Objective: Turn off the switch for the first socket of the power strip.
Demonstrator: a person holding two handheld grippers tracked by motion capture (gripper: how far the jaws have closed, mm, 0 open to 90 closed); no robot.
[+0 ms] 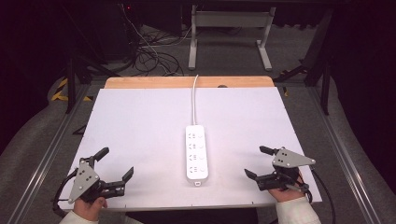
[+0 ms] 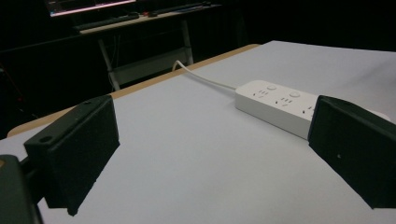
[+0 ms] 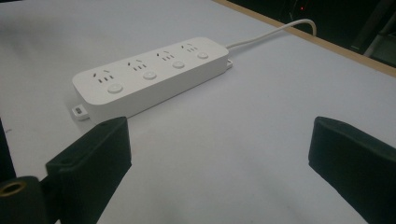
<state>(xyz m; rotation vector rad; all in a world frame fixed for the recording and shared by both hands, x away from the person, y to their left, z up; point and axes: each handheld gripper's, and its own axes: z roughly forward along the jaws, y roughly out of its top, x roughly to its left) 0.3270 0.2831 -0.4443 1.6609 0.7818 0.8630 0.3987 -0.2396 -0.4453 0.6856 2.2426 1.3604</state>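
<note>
Left gripper (image 1: 114,165): black jaws, blocky flat pads, small hole near pad edge, grey three-cornered plate with screws behind jaws. Right gripper (image 1: 260,162): same build, black cable trailing behind. Pale sleeves.

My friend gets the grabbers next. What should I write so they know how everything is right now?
Left gripper: jaws open, holding nothing, at the near left of the table.
Right gripper: jaws open, holding nothing, at the near right.
Power strip: lies flat in the middle between them, untouched; its cord runs off the far edge.
Done: nothing yet.
Left: all the work on the strip.
</note>
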